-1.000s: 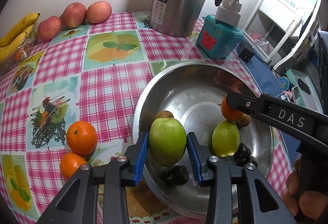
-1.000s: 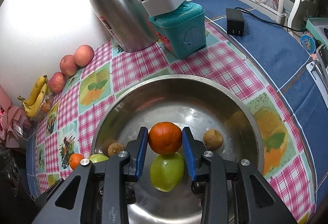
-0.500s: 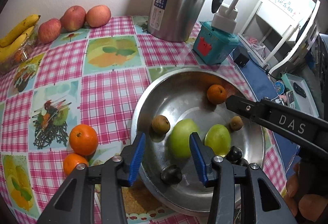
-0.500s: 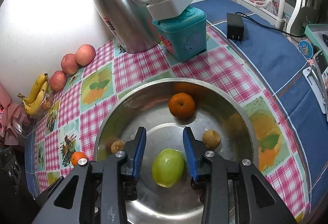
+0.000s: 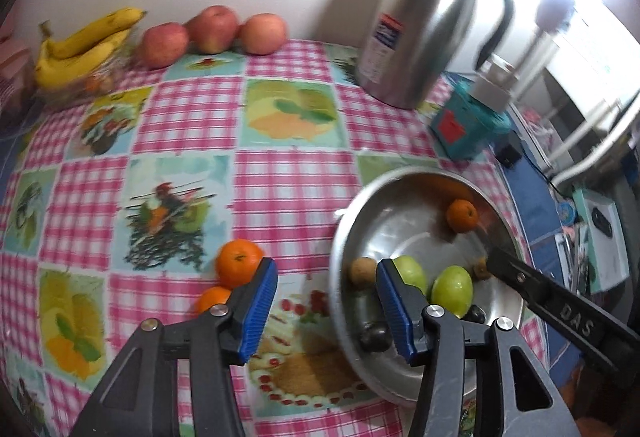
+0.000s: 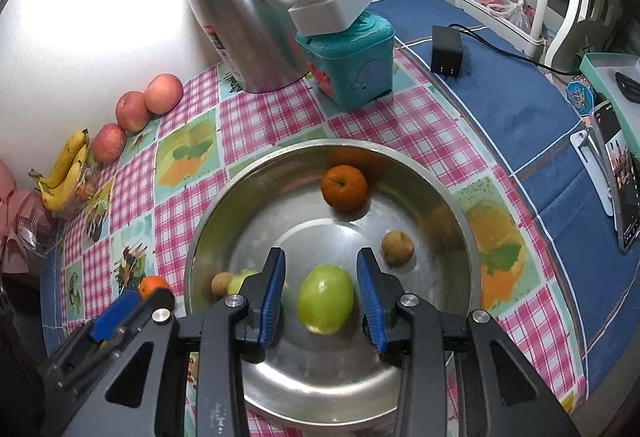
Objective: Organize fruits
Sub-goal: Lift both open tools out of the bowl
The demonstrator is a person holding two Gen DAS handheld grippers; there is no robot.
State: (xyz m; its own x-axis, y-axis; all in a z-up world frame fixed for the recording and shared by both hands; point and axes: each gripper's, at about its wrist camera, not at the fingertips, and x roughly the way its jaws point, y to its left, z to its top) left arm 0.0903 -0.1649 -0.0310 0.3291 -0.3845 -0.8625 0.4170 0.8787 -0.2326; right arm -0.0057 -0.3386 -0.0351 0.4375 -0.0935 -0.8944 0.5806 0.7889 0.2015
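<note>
My left claw (image 5: 324,307) is released, its blue pads spread wide over the table (image 5: 192,125), straddling the near rim of the bowl (image 5: 344,221) with nothing between them; two oranges (image 5: 237,263) sit on the cloth just beside its left finger. My right claw (image 6: 320,295) is also released, hovering over the bowl (image 6: 448,205) with a green apple (image 6: 326,299) lying between its pads, untouched by either one. In the bowl I count a second green apple (image 5: 410,273) next to the first, an orange (image 6: 344,185) toward the far wall, two small brown fruits (image 6: 397,247) and some dark round ones near the front (too blurred for me to name). Along the wall lie three red apples (image 5: 212,29) and a bunch of bananas (image 5: 82,47), well apart from the bowl. A steel jug (image 6: 244,9) and a teal box (image 6: 352,57) stand behind the bowl
</note>
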